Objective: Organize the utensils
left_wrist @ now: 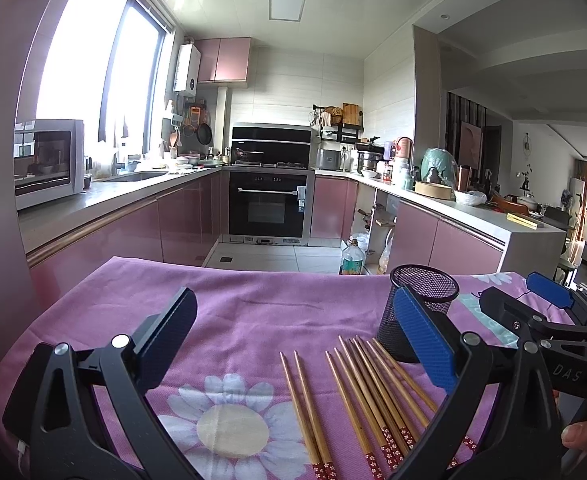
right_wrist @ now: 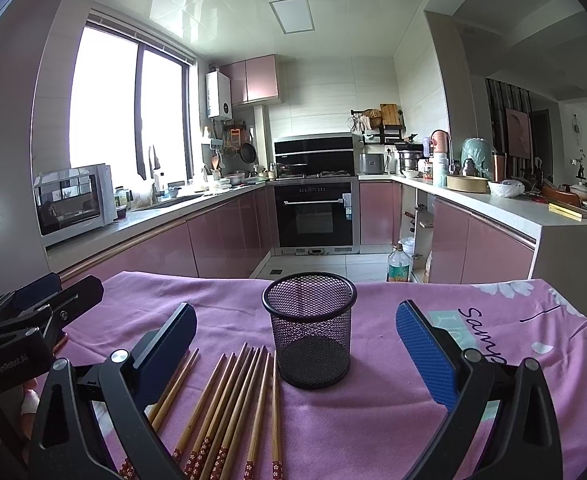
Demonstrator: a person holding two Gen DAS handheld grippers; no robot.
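Several bamboo chopsticks (left_wrist: 367, 396) with red flowered ends lie side by side on the pink flowered cloth (left_wrist: 253, 316). Just beyond them stands an empty black mesh cup (right_wrist: 310, 330), upright. My left gripper (left_wrist: 297, 332) hovers open above the chopsticks, with the mesh cup (left_wrist: 417, 312) partly behind its blue right finger. My right gripper (right_wrist: 297, 340) is open too, its fingers spread either side of the cup and nothing held; the chopsticks (right_wrist: 229, 404) lie below its left finger. Each gripper shows at the edge of the other's view.
The cloth covers a table whose far edge drops to a tiled kitchen floor. Pink cabinets, an oven (right_wrist: 315, 216), a microwave (right_wrist: 75, 202) and cluttered counters lie beyond. A plastic bottle (right_wrist: 398, 266) stands on the floor. A thumb (left_wrist: 581, 434) shows at the lower right.
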